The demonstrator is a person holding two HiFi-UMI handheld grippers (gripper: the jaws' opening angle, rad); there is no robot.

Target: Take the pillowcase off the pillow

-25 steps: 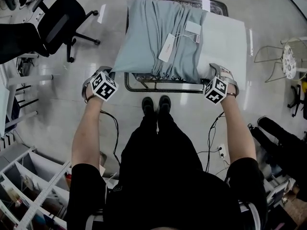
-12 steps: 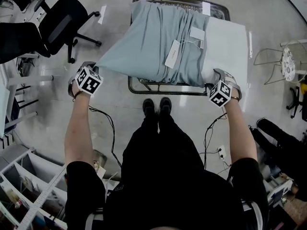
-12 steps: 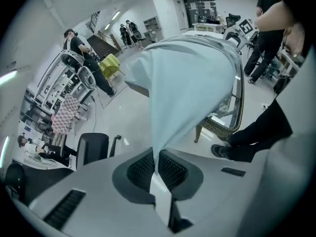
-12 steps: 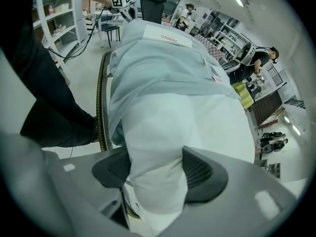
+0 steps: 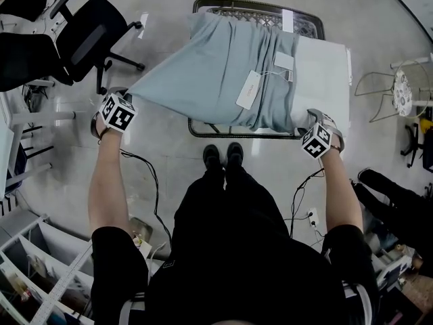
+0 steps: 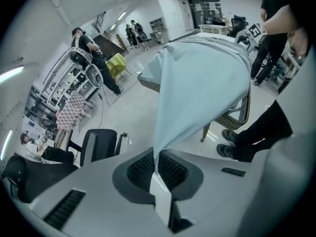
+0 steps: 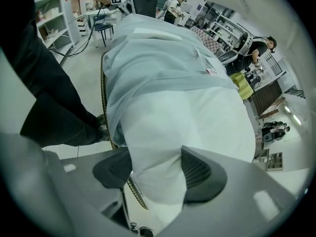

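A white pillow lies on a wicker-topped stand, its left part still inside a pale blue pillowcase with two white tags. My left gripper is shut on the pillowcase's near left corner and holds it stretched out past the stand. In the left gripper view the cloth runs taut into the left gripper. My right gripper grips the bare pillow's near corner. In the right gripper view its jaws are closing on the white pillow, pads pressing it, with the pillowcase bunched beyond the right gripper.
A black office chair stands at the far left and a wire chair at the right. Cables trail on the floor by my feet. White shelving fills the near left. Other people stand far off in the room.
My left gripper has moved out to the left with the pillowcase corner, stretching the cloth into a point. The right gripper has stayed on the pillow's corner, shifting slightly right.
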